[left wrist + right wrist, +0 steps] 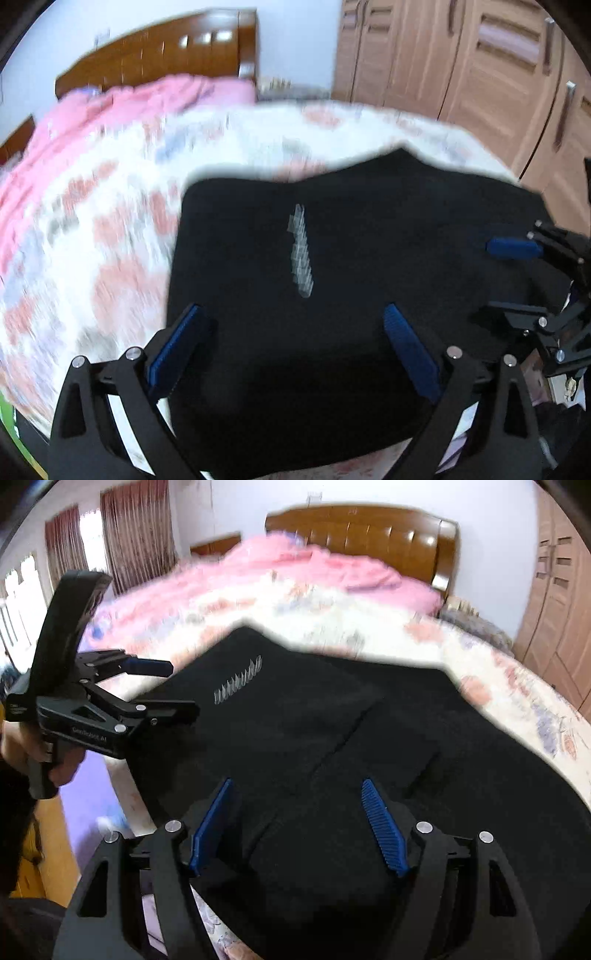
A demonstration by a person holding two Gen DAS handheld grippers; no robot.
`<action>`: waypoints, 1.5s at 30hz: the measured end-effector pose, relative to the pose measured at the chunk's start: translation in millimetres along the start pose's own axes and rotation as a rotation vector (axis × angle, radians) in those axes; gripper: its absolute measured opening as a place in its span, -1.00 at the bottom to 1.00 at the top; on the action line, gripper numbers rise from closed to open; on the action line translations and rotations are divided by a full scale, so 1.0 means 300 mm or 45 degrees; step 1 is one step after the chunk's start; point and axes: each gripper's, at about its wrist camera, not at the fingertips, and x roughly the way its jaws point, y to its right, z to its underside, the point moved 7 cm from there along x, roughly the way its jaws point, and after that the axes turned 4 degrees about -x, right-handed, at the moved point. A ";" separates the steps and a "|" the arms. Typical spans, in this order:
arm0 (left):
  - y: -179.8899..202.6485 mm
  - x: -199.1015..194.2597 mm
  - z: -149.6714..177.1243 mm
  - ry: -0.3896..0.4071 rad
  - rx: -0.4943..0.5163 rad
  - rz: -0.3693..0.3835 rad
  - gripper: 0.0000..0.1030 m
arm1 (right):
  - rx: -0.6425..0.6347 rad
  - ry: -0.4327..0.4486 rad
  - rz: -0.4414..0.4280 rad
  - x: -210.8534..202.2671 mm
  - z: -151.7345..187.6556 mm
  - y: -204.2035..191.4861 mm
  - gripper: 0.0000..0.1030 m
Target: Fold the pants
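Left wrist view: both tools, left tool and right tool, hung spread over the folded pants (mid-fold, I'd guess); next, grab an edge.

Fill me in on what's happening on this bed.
A person is folding black pants on a floral bedspread, with a two-finger gripper in each hand. The pants lie spread near the bed's edge, with a fold line visible across them. The left gripper and right gripper both hover over the fabric with jaws open, gripping nothing. A pink blanket is bunched by the wooden headboard.
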 end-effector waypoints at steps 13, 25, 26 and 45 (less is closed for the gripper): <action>-0.074 0.320 -0.203 -0.172 0.023 -0.086 0.97 | 0.064 -0.125 -0.019 0.124 0.040 0.077 0.42; -0.068 0.319 -0.191 -0.126 0.048 -0.139 0.97 | -0.062 -0.187 0.001 0.220 0.005 0.062 0.63; -0.069 0.319 -0.192 -0.123 0.046 -0.136 0.97 | -0.062 -0.194 0.011 0.213 0.007 0.061 0.63; -0.071 0.318 -0.192 -0.100 0.055 -0.152 0.97 | -0.020 -0.035 0.099 0.013 0.096 0.017 0.80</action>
